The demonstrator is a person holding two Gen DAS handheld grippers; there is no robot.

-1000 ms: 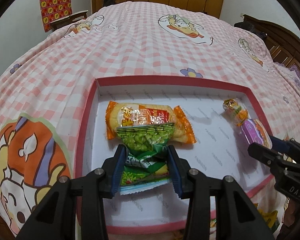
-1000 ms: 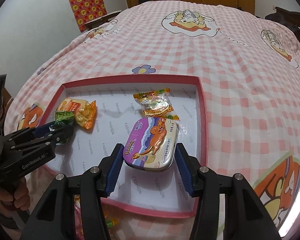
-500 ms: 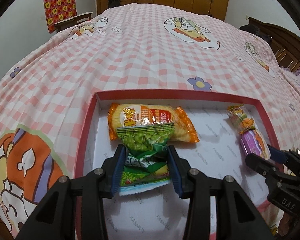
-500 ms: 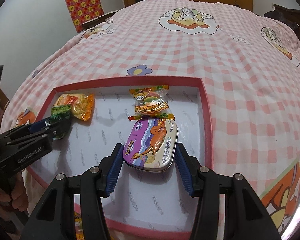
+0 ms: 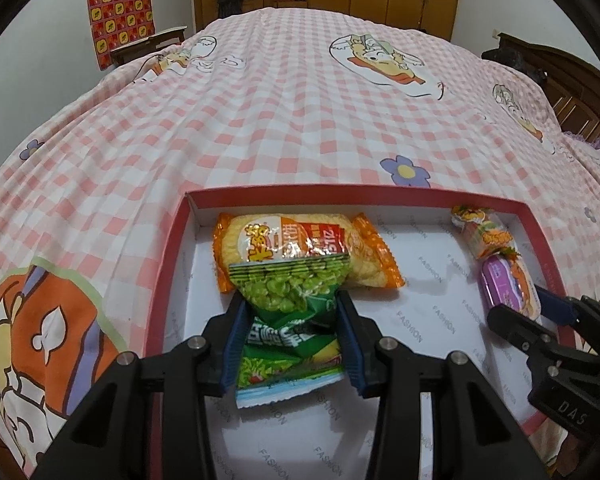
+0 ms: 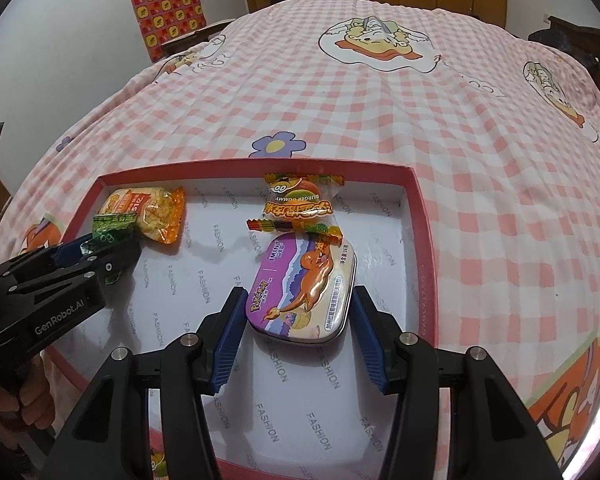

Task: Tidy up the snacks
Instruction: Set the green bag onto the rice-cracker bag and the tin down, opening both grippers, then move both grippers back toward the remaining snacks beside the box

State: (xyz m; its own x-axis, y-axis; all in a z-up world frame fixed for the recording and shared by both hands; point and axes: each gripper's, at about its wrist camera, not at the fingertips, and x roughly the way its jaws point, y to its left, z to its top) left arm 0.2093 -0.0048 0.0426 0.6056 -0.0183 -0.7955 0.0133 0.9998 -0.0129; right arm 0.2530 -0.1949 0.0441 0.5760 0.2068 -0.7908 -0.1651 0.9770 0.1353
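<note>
L gripper (image 5: 290, 332) still clamps green pea pkt (image 5: 290, 316), R gripper (image 6: 300, 320) now slack round mint tin (image 6: 304, 288), both carried deeper into red tray (image 6: 422, 248); release near.

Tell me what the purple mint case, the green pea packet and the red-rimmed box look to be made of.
Purple mint case: likely printed metal tin; rigid rounded rim, silvery glossy edge.
Green pea packet: thin plastic film, glossy, crinkled, partly see-through.
Red-rimmed box: probably cardboard; thin straight walls, matte white printed lining.
</note>
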